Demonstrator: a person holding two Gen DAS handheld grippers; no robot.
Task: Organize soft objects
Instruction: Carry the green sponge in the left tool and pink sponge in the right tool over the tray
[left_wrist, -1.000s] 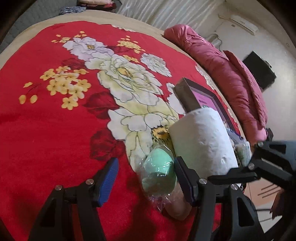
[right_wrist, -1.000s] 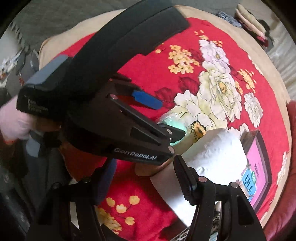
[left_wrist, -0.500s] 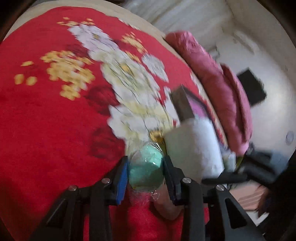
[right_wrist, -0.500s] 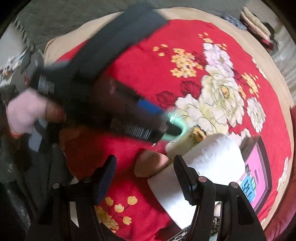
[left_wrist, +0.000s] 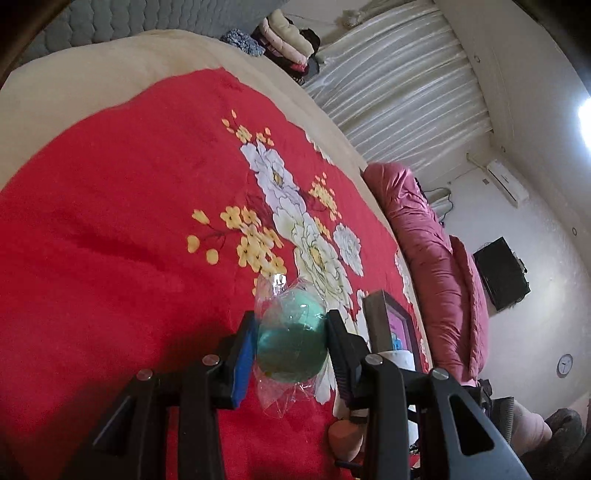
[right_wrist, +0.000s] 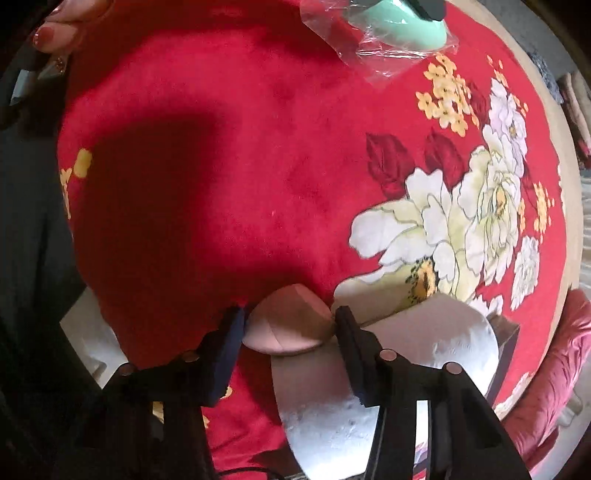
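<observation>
Left tongs (left_wrist: 291, 345) clenched on bagged green sponge (left_wrist: 291, 341), lifted clear of red floral blanket (left_wrist: 110, 240). Right tongs (right_wrist: 290, 328) straddling pink sponge (right_wrist: 286, 325), lying at 6 o'clock beside paper roll (right_wrist: 406, 354); contact unconfirmed. Squeeze gently, centre pads, lift straight.

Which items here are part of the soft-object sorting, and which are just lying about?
Job:
- green sponge in clear wrap, held by left gripper
- pink sponge, between right gripper fingers
- paper roll

Lying about:
- framed picture
- red floral blanket
- pink quilt
</observation>
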